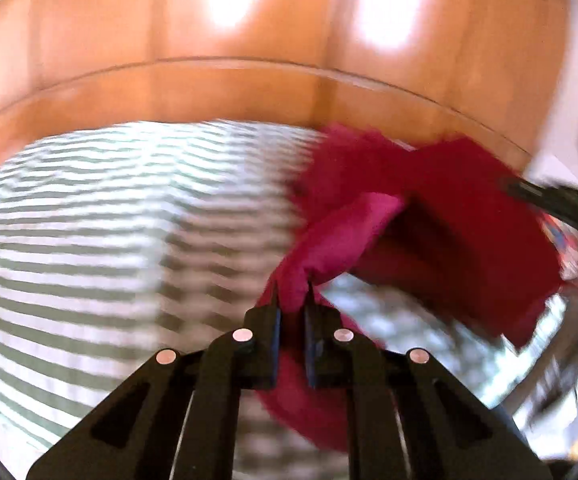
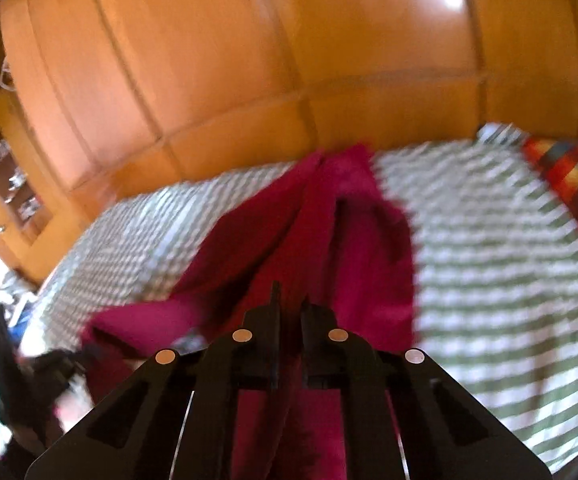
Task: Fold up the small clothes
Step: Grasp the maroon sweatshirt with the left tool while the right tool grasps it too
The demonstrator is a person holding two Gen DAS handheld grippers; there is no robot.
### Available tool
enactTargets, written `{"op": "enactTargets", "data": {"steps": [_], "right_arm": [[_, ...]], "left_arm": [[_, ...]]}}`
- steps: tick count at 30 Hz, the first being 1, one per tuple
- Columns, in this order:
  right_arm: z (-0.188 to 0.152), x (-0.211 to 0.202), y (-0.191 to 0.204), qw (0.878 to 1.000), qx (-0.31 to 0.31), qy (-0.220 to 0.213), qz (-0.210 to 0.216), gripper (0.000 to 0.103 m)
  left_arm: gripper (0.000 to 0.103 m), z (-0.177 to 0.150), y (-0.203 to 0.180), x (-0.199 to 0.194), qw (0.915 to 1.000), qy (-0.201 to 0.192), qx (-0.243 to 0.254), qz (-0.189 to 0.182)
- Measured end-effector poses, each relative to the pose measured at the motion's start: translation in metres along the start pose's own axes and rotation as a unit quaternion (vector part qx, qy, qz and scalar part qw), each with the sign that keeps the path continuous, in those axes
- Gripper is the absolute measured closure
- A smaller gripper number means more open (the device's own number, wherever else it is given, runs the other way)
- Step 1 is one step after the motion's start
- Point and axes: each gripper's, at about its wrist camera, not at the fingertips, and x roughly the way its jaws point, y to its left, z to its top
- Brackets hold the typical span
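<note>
The left tool (image 1: pixel 292 294) points forward and slightly down over the bed, its two fingers pinched on a bunched corner of the magenta garment (image 1: pixel 429 216). From that pinch the cloth rises and spreads to the right, held up off the bed. At the right edge of the left wrist view the right tool (image 1: pixel 545 196) shows as a dark blurred shape at the cloth's far side.

In its own view the right tool (image 2: pixel 289 300) also aims forward, and its two fingers are closed on a fold of the same garment (image 2: pixel 329 220), which runs between them and fans out ahead, hanging above the striped bedcover (image 2: pixel 509 280).

There is one garment, one bed with a green-and-white striped cover (image 1: pixel 89 220), and one multicoloured checked cushion (image 2: pixel 569 184) at the right edge. A wooden panelled wall (image 1: pixel 249 80) stands behind the bed.

Both views are motion-blurred, so the garment's type and edges are hard to make out, and its lower part is hidden behind the tools.
</note>
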Motion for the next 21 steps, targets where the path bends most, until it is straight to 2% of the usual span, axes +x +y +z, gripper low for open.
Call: {"op": "enactTargets", "data": {"steps": [1, 4, 7, 10, 11, 13, 14, 15, 16, 17, 18, 20, 21], "right_arm": [[0.01, -0.006, -0.011, 0.999, -0.007, -0.015, -0.033, 0.096], [0.028, -0.01, -0.042, 0.996, -0.006, -0.027, -0.09, 0.096], [0.048, 0.0, -0.077, 0.983, -0.022, -0.028, -0.181, 0.096], [0.061, 0.021, -0.114, 0.96, -0.04, -0.018, -0.277, 0.096], [0.065, 0.031, -0.131, 0.953, -0.035, -0.008, -0.301, 0.096], [0.07, 0.045, -0.154, 0.944, -0.023, 0.008, -0.33, 0.096], [0.073, 0.054, -0.167, 0.94, -0.017, 0.019, -0.341, 0.095], [0.074, 0.059, -0.174, 0.939, -0.01, 0.024, -0.343, 0.092], [0.075, 0.063, -0.181, 0.939, -0.002, 0.029, -0.341, 0.076], [0.075, 0.066, -0.186, 0.94, 0.011, 0.033, -0.339, 0.048], [0.072, 0.064, -0.187, 0.94, 0.021, 0.029, -0.339, 0.037], [0.064, 0.054, -0.183, 0.946, 0.032, 0.006, -0.323, 0.033], [0.059, 0.05, -0.178, 0.952, 0.034, 0.009, -0.305, 0.033]], "left_arm": [[0.095, 0.012, 0.017, 0.001, 0.9991, -0.008, -0.019, 0.036], [0.095, 0.039, 0.056, 0.003, 0.9928, -0.032, -0.066, 0.095], [0.095, 0.06, 0.08, 0.006, 0.984, -0.049, -0.094, 0.143], [0.093, 0.085, 0.101, 0.022, 0.9706, -0.05, -0.122, 0.202], [0.088, 0.09, 0.102, 0.026, 0.9694, -0.051, -0.124, 0.206], [0.056, 0.099, 0.1, 0.034, 0.9657, -0.06, -0.13, 0.217], [0.037, 0.1, 0.095, 0.033, 0.9668, -0.073, -0.131, 0.207], [0.036, 0.101, 0.093, 0.037, 0.9686, -0.081, -0.129, 0.196], [0.036, 0.1, 0.086, 0.038, 0.9717, -0.085, -0.126, 0.182], [0.036, 0.091, 0.073, 0.038, 0.9774, -0.08, -0.117, 0.157], [0.037, 0.088, 0.067, 0.046, 0.9827, -0.072, -0.109, 0.131], [0.043, 0.073, 0.041, 0.059, 0.9925, -0.044, -0.09, 0.069], [0.047, 0.064, 0.029, 0.068, 0.9959, -0.024, -0.077, 0.041]]}}
